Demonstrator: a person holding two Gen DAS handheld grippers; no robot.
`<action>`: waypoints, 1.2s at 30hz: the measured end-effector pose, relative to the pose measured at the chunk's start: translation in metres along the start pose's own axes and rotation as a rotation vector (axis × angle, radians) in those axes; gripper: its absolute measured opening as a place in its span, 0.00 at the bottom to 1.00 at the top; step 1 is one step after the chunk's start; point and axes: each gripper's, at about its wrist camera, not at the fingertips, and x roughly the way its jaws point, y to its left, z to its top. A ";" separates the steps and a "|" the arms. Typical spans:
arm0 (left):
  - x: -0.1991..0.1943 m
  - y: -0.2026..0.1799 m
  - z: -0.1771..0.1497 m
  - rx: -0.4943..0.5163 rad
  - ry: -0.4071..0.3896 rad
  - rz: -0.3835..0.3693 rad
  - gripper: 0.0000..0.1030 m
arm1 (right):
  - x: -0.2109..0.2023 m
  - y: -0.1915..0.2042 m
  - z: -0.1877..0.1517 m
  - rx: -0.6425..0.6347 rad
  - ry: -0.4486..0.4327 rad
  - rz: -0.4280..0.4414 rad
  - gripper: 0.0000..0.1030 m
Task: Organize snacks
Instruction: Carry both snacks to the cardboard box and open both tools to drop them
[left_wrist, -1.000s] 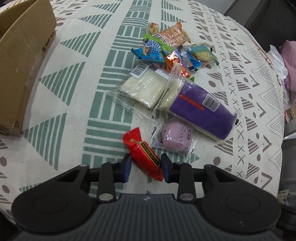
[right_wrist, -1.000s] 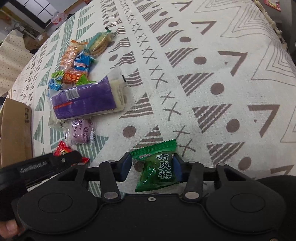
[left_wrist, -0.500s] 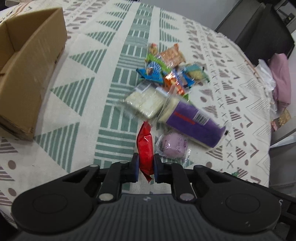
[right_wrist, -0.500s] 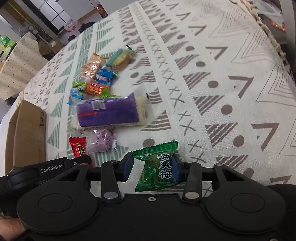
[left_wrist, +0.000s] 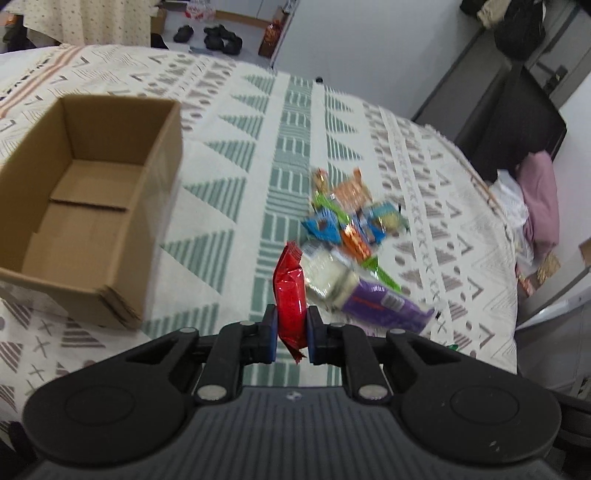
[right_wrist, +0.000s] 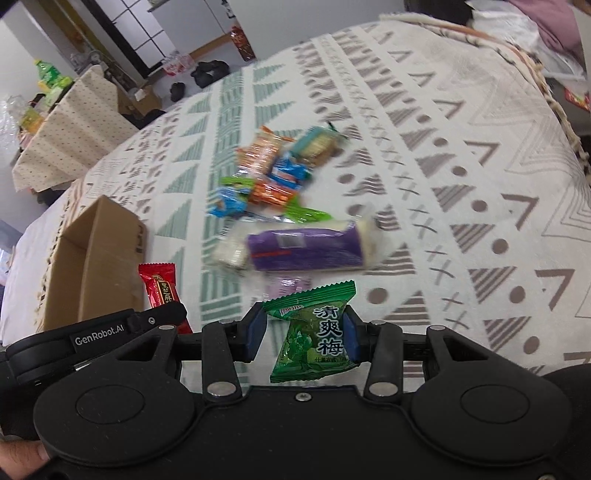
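Observation:
My left gripper (left_wrist: 291, 334) is shut on a red snack packet (left_wrist: 290, 295) and holds it upright above the patterned cloth, right of an open, empty cardboard box (left_wrist: 88, 199). My right gripper (right_wrist: 304, 336) is shut on a green plum candy packet (right_wrist: 314, 338), held above the cloth. The red packet (right_wrist: 159, 288) and the box (right_wrist: 92, 258) also show at the left of the right wrist view. A pile of snacks lies beyond both grippers: a purple pack (left_wrist: 384, 306), a white pack (left_wrist: 325, 273) and several small colourful packets (left_wrist: 351, 221).
The patterned tablecloth (left_wrist: 229, 173) covers a round table; its edge curves down at the right. A dark chair (left_wrist: 517, 122) and pink cloth (left_wrist: 539, 195) stand past the right edge. A second covered table (right_wrist: 70, 122) is at the far left.
My left gripper closed on the red packet, lifted it and swung left toward the box. My right gripper rose with the green packet still in it.

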 end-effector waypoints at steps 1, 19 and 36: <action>-0.003 0.004 0.003 -0.004 -0.010 -0.003 0.14 | -0.001 0.005 0.000 -0.006 -0.006 0.002 0.41; -0.060 0.079 0.035 -0.208 -0.241 0.010 0.14 | -0.009 0.128 0.028 -0.202 -0.091 0.088 0.41; -0.065 0.157 0.053 -0.410 -0.275 0.124 0.14 | 0.032 0.217 0.040 -0.295 -0.027 0.172 0.41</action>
